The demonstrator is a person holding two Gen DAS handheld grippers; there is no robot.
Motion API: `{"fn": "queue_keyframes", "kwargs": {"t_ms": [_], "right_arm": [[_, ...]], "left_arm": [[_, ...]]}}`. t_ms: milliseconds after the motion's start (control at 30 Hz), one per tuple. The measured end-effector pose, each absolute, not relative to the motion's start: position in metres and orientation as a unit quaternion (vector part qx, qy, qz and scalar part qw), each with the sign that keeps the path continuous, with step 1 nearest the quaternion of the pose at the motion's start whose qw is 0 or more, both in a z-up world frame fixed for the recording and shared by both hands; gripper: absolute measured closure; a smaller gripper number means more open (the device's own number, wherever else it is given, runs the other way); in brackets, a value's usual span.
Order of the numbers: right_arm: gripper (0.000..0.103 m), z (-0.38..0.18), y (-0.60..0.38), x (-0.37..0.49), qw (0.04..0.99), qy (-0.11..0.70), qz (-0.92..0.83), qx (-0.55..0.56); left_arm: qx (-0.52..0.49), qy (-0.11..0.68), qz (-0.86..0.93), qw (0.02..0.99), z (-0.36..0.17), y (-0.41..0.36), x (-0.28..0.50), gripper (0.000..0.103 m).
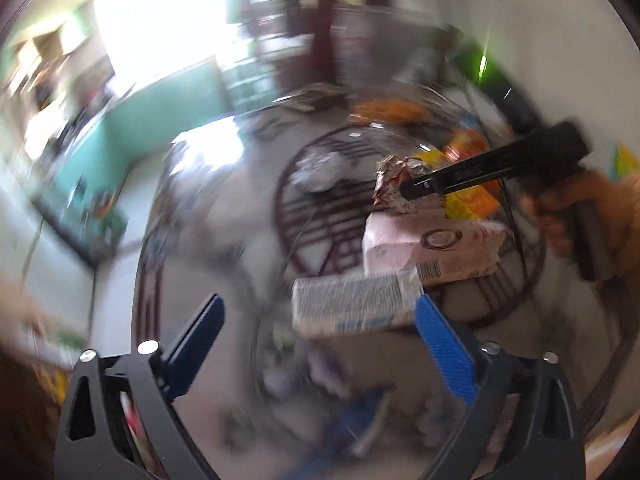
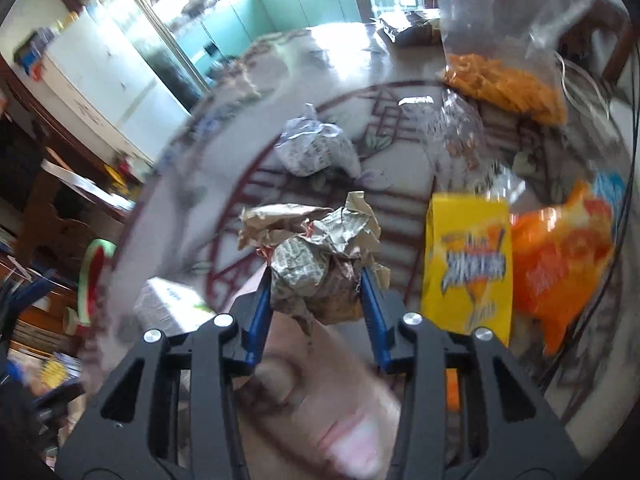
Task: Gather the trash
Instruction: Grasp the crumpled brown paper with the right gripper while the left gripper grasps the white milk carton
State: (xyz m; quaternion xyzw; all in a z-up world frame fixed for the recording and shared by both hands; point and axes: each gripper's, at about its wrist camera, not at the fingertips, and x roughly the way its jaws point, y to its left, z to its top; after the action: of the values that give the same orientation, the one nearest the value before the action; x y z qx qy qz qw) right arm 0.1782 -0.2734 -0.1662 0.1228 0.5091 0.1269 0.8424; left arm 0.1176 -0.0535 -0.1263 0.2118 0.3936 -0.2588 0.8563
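**Right gripper clamped on crumpled paper; left gripper spread wide**

Your right gripper (image 2: 316, 280) grips a crumpled paper wad (image 2: 316, 264) between its blue pads, which press on both flanks of it. The wad is newsprint mixed with brown paper; its long axis runs roughly across the fingers, with a brown flap reaching out to the left in the right wrist view. The print on it is too small to read.

Your left gripper (image 1: 316, 316) stands released, fingers well apart. A small grey printed carton (image 1: 352, 304) lies between them, its long axis across the gap and one end at the right-hand pad; motion blur prevents telling whether it touches. Its text is unreadable.

In the left wrist view a pink package (image 1: 432, 248) lies past the carton, with a barcode on its near edge.

On the round table (image 2: 224, 152), patterned with dark red lines, note a second paper wad (image 2: 316, 148), a yellow snack bag (image 2: 468, 264) with blurred lettering, an orange bag (image 2: 560, 256) and a clear bag of orange snacks (image 2: 504, 80).

Teal cabinets (image 2: 296, 4) and a bright window stand behind
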Motion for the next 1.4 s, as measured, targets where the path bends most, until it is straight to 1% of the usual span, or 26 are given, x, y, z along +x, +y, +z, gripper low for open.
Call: {"fn": "queue_keyframes", "kwargs": {"t_ms": [100,200,367,500,533,700,767,833,867,933,1000,1100,1400], "right_arm": [[0.062,-0.159,-0.285,0.160,0.840,0.502,0.133,0.157],[0.062,-0.152,-0.299,0.143,0.841,0.494,0.130,0.180],[0.062,-0.140,-0.318,0.123,0.846,0.479,0.122,0.201],[0.061,-0.141,-0.323,0.119,0.844,0.476,0.121,0.215],[0.061,-0.143,-0.322,0.119,0.843,0.478,0.122,0.217],[0.061,-0.147,-0.319,0.120,0.837,0.485,0.127,0.219],[0.061,-0.147,-0.318,0.119,0.836,0.485,0.128,0.222],[0.061,-0.147,-0.316,0.118,0.835,0.484,0.130,0.228],[0.061,-0.148,-0.315,0.118,0.835,0.483,0.131,0.230],[0.061,-0.147,-0.312,0.116,0.834,0.482,0.132,0.233],[0.061,-0.144,-0.305,0.113,0.839,0.478,0.128,0.225],[0.061,-0.137,-0.295,0.106,0.847,0.469,0.125,0.217],[0.061,-0.114,-0.255,0.093,0.866,0.446,0.132,0.185]], "left_arm": [[0.265,0.398,-0.308,0.822,-0.141,-0.075,0.137,0.009],[0.273,0.428,-0.349,0.788,-0.156,-0.088,0.154,0.009],[0.299,0.441,-0.391,0.750,-0.166,-0.096,0.157,0.009],[0.335,0.449,-0.398,0.726,-0.179,-0.100,0.154,0.009],[0.342,0.454,-0.397,0.721,-0.183,-0.103,0.155,0.008],[0.365,0.479,-0.389,0.697,-0.206,-0.112,0.156,0.011],[0.374,0.485,-0.389,0.688,-0.212,-0.115,0.150,0.016],[0.361,0.488,-0.395,0.690,-0.212,-0.115,0.142,0.036],[0.353,0.487,-0.393,0.696,-0.210,-0.115,0.140,0.040],[0.321,0.487,-0.378,0.719,-0.205,-0.110,0.137,0.058],[0.257,0.497,-0.359,0.747,-0.195,-0.100,0.135,0.068],[0.166,0.500,-0.326,0.785,-0.176,-0.079,0.128,0.068],[0.039,0.457,-0.225,0.860,-0.114,-0.026,0.088,0.068]]}}
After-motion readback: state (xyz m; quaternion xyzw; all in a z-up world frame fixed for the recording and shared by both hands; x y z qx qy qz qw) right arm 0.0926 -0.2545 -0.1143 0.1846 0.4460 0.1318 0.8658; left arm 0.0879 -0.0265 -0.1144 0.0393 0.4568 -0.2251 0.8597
